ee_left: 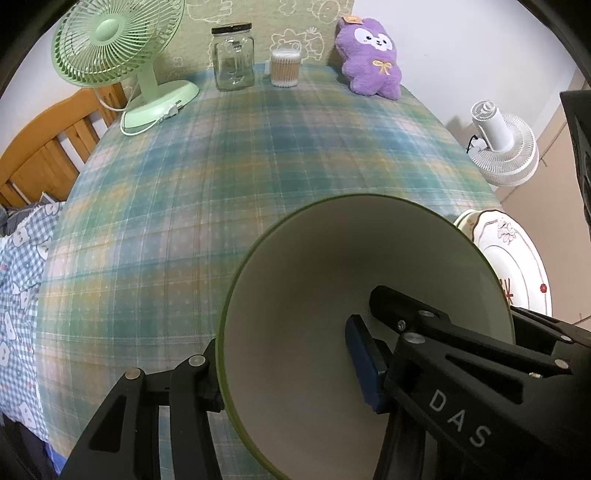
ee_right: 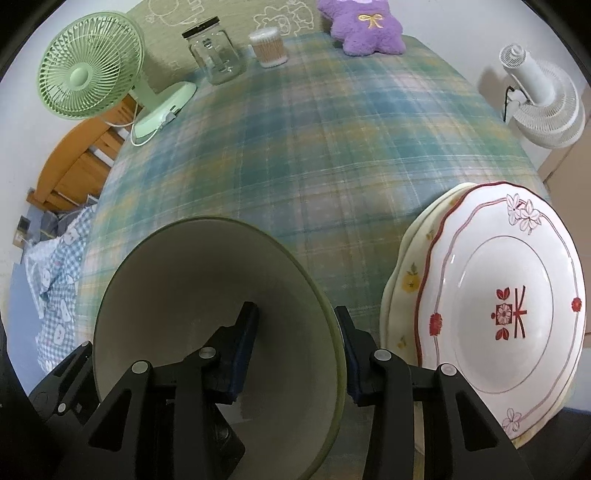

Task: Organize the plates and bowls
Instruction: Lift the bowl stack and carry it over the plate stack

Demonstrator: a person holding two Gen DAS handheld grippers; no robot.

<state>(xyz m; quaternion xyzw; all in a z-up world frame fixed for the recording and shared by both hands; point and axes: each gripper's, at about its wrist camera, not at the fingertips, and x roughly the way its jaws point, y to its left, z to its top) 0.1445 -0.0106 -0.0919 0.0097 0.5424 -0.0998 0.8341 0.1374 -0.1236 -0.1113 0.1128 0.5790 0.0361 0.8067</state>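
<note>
1. Both grippers are on the same thing, a big cream bowl with a thin green rim (ee_right: pixel 207 295), sitting on the plaid blue-green tablecloth (ee_right: pixel 314 147) near its front edge
2. Left gripper (ee_left: pixel 288 369) straddles the bowl's left wall, one finger inside and one outside; can't tell if the pads are actually pressing
3. Right gripper (ee_right: pixel 295 350) straddles the right wall the same way and looks clamped on the rim
4. Just right of the bowl, at the front right corner, a white plate with red flower pattern (ee_right: pixel 509 314) is stacked on a cream scalloped plate (ee_right: pixel 406 280)
5. Along the far edge: mint green desk fan (ee_right: pixel 88 70), clear glass jar (ee_right: pixel 214 55), tub of cotton swabs (ee_right: pixel 267 46), purple plush toy (ee_right: pixel 365 29)
</note>
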